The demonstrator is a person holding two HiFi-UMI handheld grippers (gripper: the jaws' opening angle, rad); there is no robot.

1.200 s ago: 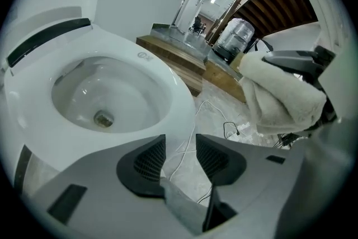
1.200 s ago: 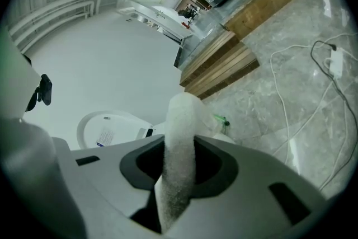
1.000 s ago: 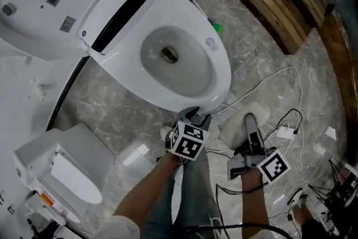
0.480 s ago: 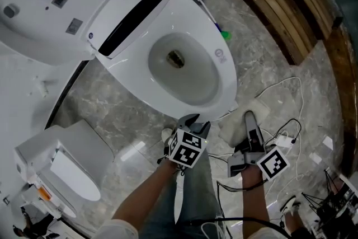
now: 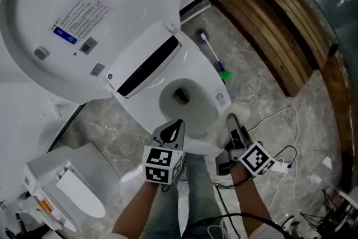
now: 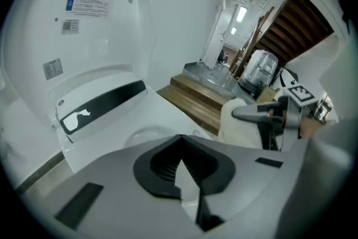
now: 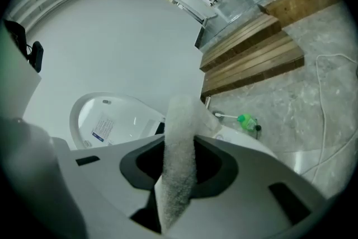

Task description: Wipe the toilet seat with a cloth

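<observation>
We hold the left gripper (image 5: 177, 122) over the front rim of the toilet seat (image 5: 208, 89). Its jaws have just closed: in the left gripper view (image 6: 180, 137) their tips meet with nothing between them.

The right gripper (image 5: 231, 118) sits just beside it, at the seat's front right edge. In the right gripper view (image 7: 179, 144) its jaws pinch a white cloth (image 7: 179, 168), which stands up past the tips in a fuzzy strip. From the head view the cloth (image 5: 219, 131) bunches beside the jaws, over the rim. We cannot tell whether it touches the seat. The left gripper view also catches the cloth (image 6: 241, 120) hanging by the right gripper (image 6: 263, 113).

The lid (image 5: 84, 19) stands raised, its inner label facing us. The bowl (image 5: 182, 97) lies open between the lid and our grippers.

A brush (image 5: 212, 57) with a green end lies on the marble floor (image 5: 263, 92) to the right of the toilet. Wooden steps (image 5: 279, 19) run beyond it. White cables (image 5: 288, 112) trail across the floor near our right hand.
</observation>
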